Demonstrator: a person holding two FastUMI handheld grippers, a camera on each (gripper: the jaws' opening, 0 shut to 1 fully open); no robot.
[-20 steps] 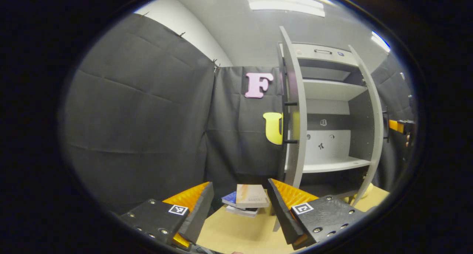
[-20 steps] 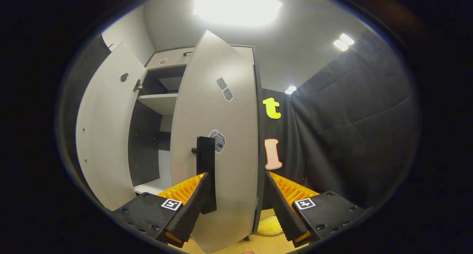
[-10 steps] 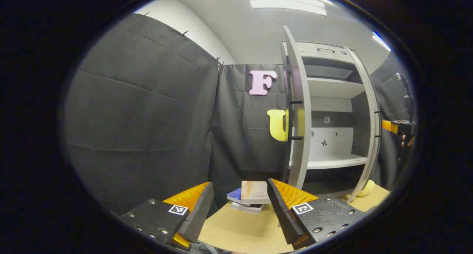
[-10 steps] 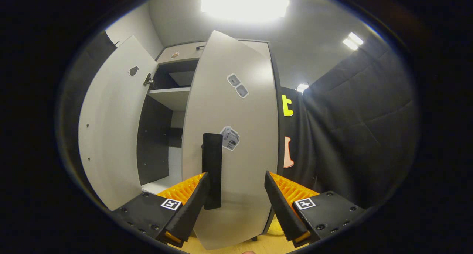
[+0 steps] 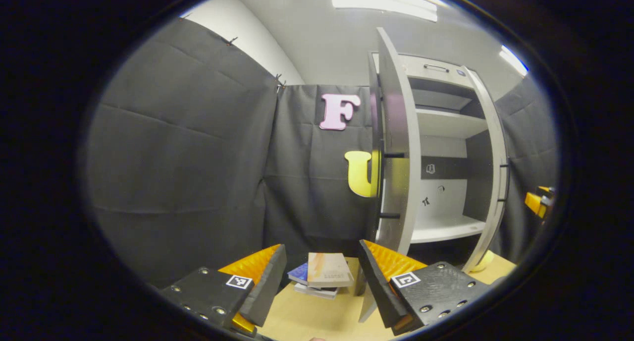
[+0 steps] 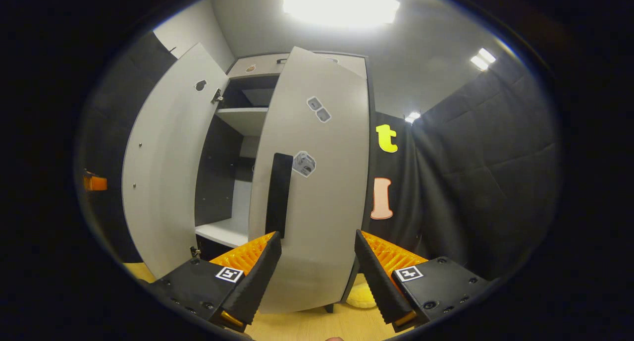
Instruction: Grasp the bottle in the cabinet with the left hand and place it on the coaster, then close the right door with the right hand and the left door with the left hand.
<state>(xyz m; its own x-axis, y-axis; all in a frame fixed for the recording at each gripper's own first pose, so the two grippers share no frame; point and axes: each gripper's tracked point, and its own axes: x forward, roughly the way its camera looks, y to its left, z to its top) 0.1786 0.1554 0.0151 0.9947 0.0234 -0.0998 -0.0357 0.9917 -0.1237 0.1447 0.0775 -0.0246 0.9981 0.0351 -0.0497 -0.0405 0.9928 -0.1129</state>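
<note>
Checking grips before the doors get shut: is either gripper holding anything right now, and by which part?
Nothing is held. The left gripper and the right gripper are both open and empty; the right door stands just ahead of the right one.

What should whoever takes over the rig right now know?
Left gripper: open, empty, above the table, facing the left door's edge.
Right gripper: open, empty, just before the right door near its black handle.
Both doors are ajar and the cabinet shelves in view are bare. Bottle and coaster: I can't vouch for them.
Left: shut the right door, then the left.
</note>
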